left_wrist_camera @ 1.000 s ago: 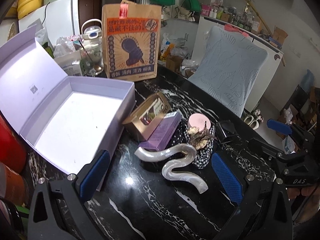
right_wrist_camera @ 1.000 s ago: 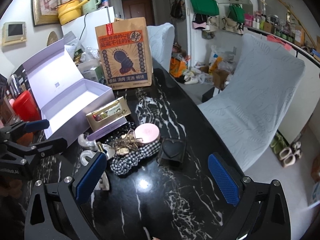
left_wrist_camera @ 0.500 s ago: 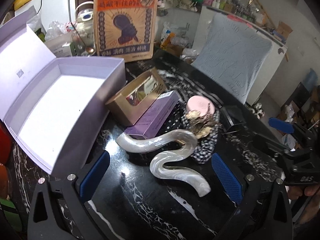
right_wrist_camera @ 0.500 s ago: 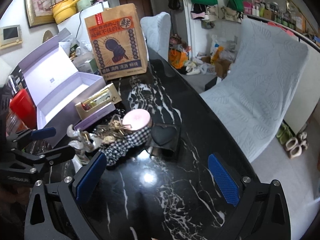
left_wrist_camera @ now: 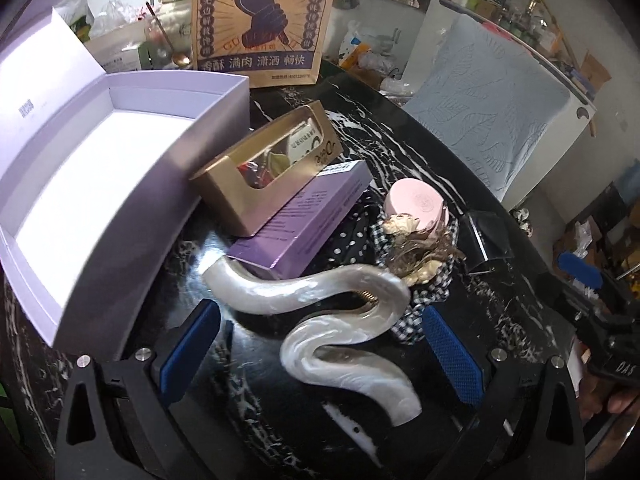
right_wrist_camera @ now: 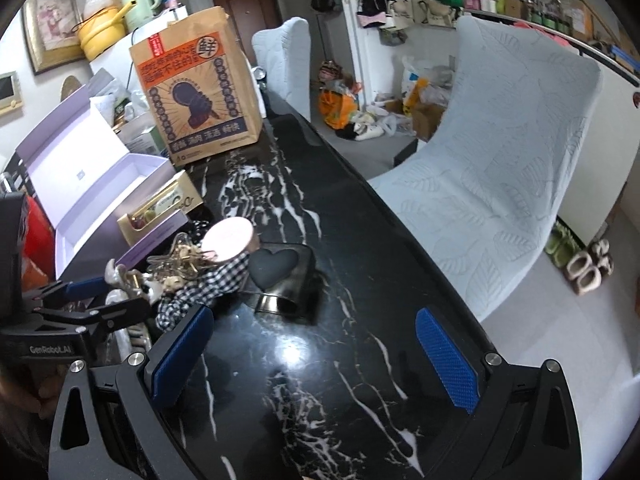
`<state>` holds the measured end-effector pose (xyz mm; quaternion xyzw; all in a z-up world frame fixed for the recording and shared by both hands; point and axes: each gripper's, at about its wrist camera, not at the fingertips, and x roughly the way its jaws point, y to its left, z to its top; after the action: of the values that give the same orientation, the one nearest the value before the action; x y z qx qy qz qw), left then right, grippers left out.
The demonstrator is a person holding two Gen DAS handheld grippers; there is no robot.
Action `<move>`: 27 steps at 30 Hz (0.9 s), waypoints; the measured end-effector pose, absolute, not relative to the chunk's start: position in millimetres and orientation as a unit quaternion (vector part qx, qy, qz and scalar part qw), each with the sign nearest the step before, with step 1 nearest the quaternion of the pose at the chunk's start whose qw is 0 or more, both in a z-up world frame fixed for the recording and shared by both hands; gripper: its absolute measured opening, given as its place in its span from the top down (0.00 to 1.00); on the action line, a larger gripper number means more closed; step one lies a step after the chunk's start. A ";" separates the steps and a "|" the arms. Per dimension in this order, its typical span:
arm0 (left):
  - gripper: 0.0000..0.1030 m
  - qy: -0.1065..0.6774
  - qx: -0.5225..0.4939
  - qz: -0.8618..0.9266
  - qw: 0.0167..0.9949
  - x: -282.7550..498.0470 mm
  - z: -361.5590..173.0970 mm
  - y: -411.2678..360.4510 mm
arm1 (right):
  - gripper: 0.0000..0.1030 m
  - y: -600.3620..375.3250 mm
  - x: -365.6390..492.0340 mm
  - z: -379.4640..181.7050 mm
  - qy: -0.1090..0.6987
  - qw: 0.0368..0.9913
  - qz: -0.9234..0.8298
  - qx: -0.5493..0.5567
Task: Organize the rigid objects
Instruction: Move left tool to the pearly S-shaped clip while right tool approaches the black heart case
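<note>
A pearly white S-shaped hair clip (left_wrist_camera: pixel 320 312) lies on the black marble table (left_wrist_camera: pixel 500 320). My left gripper (left_wrist_camera: pixel 320 354) is open, and the clip's lower curve sits between its blue pads without touching them. Behind the clip a gold window box (left_wrist_camera: pixel 260 176) leans on a purple carton (left_wrist_camera: pixel 304 220). Beside them are a pink round compact (left_wrist_camera: pixel 416 204), a checked scrunchie (left_wrist_camera: pixel 424 300) with a gold clip, and a black heart case (right_wrist_camera: pixel 280 276). My right gripper (right_wrist_camera: pixel 314 356) hangs open over bare table, short of the heart case.
An open lilac gift box (left_wrist_camera: pixel 100 168) with an empty white inside stands at the left, its lid upright. A brown paper bag (right_wrist_camera: pixel 200 96) stands at the table's far end. A light blue covered chair (right_wrist_camera: pixel 500 160) flanks the table's right edge.
My left gripper has moved forward and down toward the S-shaped clip, which now fills the space between its fingers. The right gripper has edged closer to the pile.
</note>
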<state>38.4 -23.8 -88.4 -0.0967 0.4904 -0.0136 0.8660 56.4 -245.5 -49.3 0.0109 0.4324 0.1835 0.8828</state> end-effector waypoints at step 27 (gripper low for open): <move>0.22 0.485 -0.144 0.017 0.862 9.8 -83.3 -5.3 | 0.00 -230.5 67.5 -58.0 0.438 0.876 0.201 0.008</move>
<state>9.8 -5.3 -83.3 -0.1442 0.4849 0.0172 0.8624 67.5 -230.5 -58.0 0.0077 0.4376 0.2012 0.8764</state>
